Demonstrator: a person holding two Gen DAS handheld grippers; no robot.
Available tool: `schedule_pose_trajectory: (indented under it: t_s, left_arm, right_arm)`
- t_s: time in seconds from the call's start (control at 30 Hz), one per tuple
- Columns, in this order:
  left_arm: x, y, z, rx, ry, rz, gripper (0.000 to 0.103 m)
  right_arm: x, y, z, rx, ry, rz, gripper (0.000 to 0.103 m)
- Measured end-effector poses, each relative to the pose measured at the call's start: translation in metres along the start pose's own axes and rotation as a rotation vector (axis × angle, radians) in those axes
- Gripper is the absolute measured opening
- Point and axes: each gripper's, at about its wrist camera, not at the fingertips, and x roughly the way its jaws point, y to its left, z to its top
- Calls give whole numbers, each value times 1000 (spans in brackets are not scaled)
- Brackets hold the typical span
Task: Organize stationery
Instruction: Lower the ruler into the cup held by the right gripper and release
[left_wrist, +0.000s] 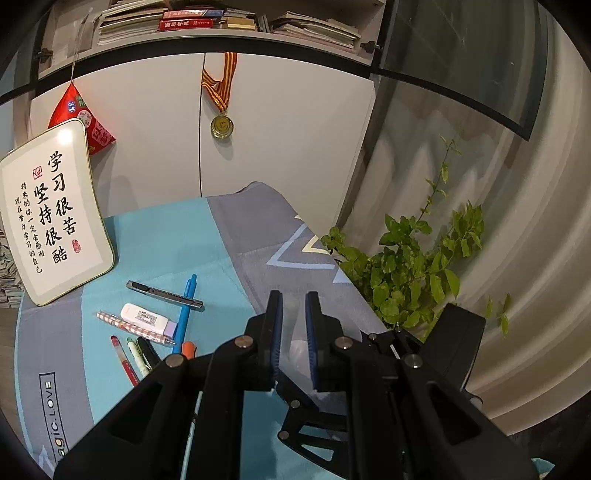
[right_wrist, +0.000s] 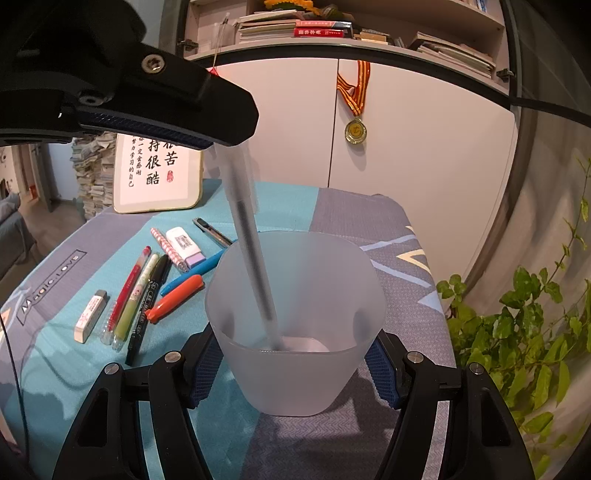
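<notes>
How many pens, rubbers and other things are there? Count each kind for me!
Pens and markers: 7 (red pen, green pen, black marker, orange marker, blue pen, pink striped pen, frosted pen)
Eraser-like blocks: 2 (white block, white-and-purple block)
Utility knife: 1
Frosted cup: 1
Total: 11

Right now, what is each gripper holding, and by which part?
The right gripper clamps the frosted cup by its lower sides. The left gripper pinches the grey pen by its top end, tip down inside the cup.
</notes>
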Motion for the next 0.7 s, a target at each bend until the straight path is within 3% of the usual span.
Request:
schedule_pose_trajectory:
  t_s: [0.13,0.23,0.37,0.47,0.7]
  left_arm:
    - [-15,5,1,-8,-24,8,12]
    - [-35,20,3,-31,-79,41,28]
    - [-55,56,-3,-83,-125,159,31]
    - [-47,95,-15,-170,-68,244,31]
    - [6,150,-38,-292,106,311,29]
  right_arm:
    - [0,0,0,0,0,0,70]
    - [0,0,0,0,0,0,70]
    - [0,0,0,0,0,0,70]
    - [0,1,-1,-2,0,-2,70]
    - [0,0,0,-7,0,-7,70]
